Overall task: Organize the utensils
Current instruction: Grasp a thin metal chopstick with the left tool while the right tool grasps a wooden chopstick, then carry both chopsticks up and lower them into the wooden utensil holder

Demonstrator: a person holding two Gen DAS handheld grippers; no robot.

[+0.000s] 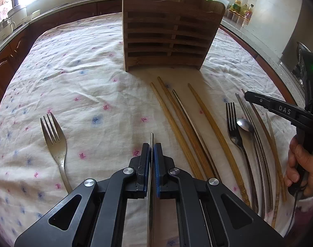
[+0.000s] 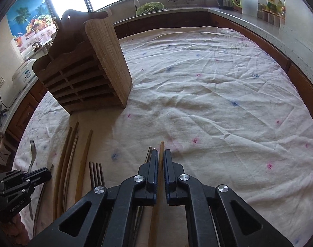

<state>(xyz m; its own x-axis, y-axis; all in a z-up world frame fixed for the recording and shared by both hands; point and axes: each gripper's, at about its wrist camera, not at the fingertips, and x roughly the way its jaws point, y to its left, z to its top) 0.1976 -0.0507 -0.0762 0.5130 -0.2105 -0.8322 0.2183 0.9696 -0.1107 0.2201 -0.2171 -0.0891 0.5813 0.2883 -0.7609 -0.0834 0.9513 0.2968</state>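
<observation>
The left tongs (image 1: 151,150) are clamping a metal chopstick (image 1: 151,139) pointing toward the wooden rack (image 1: 166,39); the right tongs (image 2: 161,158) are gripping one bamboo chopstick (image 2: 161,150), likewise lengthwise.

Matt wooden rack (image 1: 166,33), glossy metal fork (image 1: 53,140), crumpled cloth tablecloth (image 1: 84,82).

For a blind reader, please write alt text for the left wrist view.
The left gripper is shut on a thin metal chopstick above a flowered tablecloth. A wooden utensil rack stands behind, with bamboo chopsticks lying before it.
</observation>
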